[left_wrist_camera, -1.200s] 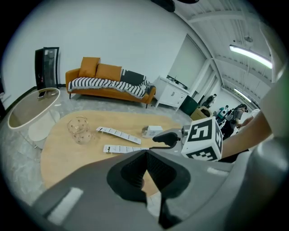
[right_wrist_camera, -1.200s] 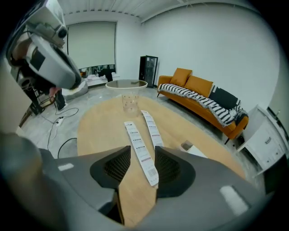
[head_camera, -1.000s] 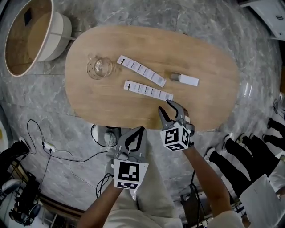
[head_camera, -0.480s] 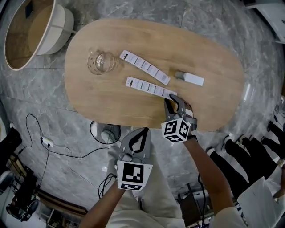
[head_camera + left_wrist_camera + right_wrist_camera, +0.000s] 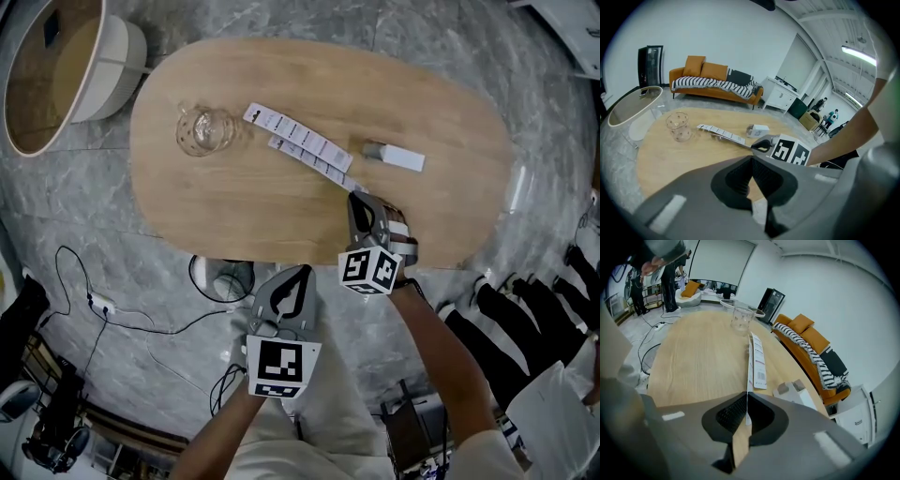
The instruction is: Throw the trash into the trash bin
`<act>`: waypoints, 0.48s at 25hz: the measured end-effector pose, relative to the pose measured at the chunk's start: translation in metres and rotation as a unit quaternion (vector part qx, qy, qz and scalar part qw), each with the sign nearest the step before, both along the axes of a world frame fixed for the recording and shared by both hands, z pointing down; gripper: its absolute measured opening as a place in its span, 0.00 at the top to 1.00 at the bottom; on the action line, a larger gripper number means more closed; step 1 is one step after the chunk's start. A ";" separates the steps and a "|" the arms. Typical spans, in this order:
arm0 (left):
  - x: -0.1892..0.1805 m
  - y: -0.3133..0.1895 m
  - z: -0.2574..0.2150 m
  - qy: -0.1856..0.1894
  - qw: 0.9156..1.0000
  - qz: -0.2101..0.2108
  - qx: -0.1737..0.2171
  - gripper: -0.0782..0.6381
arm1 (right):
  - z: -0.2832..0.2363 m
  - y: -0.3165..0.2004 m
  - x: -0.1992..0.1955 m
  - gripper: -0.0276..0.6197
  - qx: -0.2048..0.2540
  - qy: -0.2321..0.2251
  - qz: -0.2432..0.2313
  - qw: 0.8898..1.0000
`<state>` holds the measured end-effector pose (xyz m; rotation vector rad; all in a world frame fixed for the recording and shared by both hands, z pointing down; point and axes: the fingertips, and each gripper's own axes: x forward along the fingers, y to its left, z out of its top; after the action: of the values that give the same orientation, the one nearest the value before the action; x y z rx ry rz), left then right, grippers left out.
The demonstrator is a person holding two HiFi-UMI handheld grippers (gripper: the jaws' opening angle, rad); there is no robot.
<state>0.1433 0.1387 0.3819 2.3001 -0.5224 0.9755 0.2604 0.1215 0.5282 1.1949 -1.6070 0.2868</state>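
Note:
My right gripper (image 5: 362,199) is shut on the near end of a long white paper strip (image 5: 314,161), which slants up off the oval wooden table (image 5: 234,202). In the right gripper view the held strip (image 5: 748,371) runs edge-on out of the shut jaws (image 5: 747,405). A second strip (image 5: 286,136) lies flat right beside it. A clear glass cup (image 5: 204,131) and a small white box (image 5: 394,157) also sit on the table. The round trash bin (image 5: 56,66) stands on the floor at the far left. My left gripper (image 5: 298,277) is shut on nothing, short of the table's near edge.
Cables (image 5: 103,305) and a round object (image 5: 225,279) lie on the marble floor under the near table edge. Several dark shoes (image 5: 525,309) are lined up at the right. An orange sofa (image 5: 712,82) stands beyond the table in the left gripper view.
My right gripper moved forward over the table edge and shut on the near strip's end. That strip has lifted and swung against the other strip. The left gripper stayed put.

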 end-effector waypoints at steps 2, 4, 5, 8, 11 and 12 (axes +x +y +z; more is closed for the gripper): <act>-0.001 0.000 -0.001 0.002 1.000 -0.001 0.002 0.89 | -0.007 0.000 -0.002 0.91 0.004 -0.015 0.008 1.000; -0.004 0.001 -0.002 0.003 1.000 -0.005 0.003 0.89 | -0.015 0.001 -0.007 0.91 0.005 -0.046 0.024 0.999; -0.005 0.001 -0.002 0.003 1.000 -0.008 0.003 0.89 | -0.020 0.002 -0.010 0.91 0.005 -0.065 0.032 0.997; -0.015 -0.001 -0.005 0.003 1.000 -0.018 0.006 0.89 | -0.035 0.002 -0.026 0.91 0.006 -0.113 0.049 0.992; -0.026 -0.004 -0.006 0.003 1.000 -0.027 0.010 0.89 | -0.048 0.000 -0.044 0.91 0.009 -0.148 0.056 0.987; -0.030 -0.004 -0.007 0.003 0.999 -0.031 0.011 0.89 | -0.052 -0.001 -0.052 0.91 0.007 -0.161 0.057 0.985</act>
<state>0.1136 0.1343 0.3753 2.2924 -0.6014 0.9371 0.2089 0.1208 0.4759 1.3044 -1.8210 0.5671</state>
